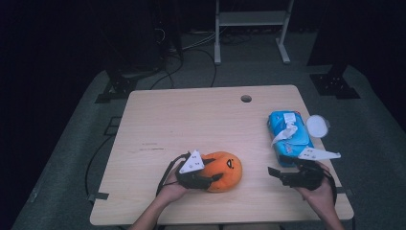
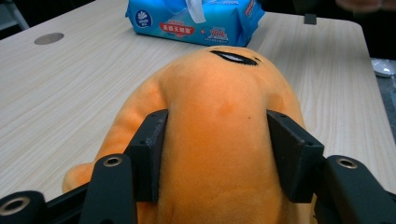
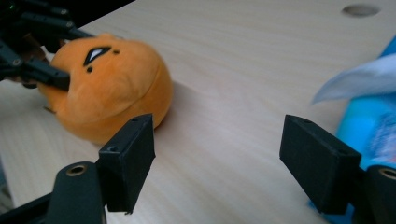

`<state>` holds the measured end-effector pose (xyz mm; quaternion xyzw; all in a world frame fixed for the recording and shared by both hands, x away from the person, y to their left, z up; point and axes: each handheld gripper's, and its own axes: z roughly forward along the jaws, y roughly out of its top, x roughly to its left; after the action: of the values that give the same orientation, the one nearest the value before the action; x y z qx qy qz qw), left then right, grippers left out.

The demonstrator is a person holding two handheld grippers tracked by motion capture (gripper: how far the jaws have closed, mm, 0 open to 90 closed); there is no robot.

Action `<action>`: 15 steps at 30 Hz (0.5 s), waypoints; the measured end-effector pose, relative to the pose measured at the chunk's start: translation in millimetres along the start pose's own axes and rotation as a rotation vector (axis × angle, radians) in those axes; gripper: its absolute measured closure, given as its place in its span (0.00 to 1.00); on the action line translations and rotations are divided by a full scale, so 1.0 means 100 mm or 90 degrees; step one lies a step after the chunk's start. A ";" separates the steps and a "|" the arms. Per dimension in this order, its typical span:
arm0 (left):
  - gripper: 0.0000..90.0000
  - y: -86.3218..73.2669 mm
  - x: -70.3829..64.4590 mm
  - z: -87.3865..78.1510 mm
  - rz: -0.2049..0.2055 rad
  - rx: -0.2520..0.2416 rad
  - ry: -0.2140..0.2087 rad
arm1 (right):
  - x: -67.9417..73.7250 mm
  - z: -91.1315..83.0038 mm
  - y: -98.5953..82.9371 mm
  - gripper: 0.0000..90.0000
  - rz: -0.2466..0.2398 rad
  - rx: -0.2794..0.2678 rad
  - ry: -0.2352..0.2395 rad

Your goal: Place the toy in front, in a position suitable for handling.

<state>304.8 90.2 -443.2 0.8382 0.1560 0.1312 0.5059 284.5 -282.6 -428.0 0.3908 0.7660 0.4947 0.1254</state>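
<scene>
Gripping done — left gripper (image 2: 212,154) pinching the orange plush toy (image 1: 221,170) between its jaws, near the table's (image 1: 191,120) front edge. Lifting not yet starting. Right gripper (image 3: 233,158) hovering wide open, empty — beside the blue wipes pack (image 1: 288,136).

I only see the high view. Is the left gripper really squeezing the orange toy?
Observer: Yes. In the left gripper view, both jaws of the left gripper press into the sides of the orange toy.
Operator: Does the other one hold anything?
Observer: No. The right gripper stands open over bare table.
Operator: What is beside it?
Observer: The blue tissue pack lies right next to one jaw.
</scene>
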 end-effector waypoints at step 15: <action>0.43 -0.02 0.01 0.04 -0.005 -0.001 -0.004 | -0.60 -0.19 0.57 0.35 0.007 -0.009 -0.135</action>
<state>306.7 87.9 -446.5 0.8376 0.1574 0.1264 0.5076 340.4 -326.5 -381.6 0.4446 0.7428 0.4564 0.2058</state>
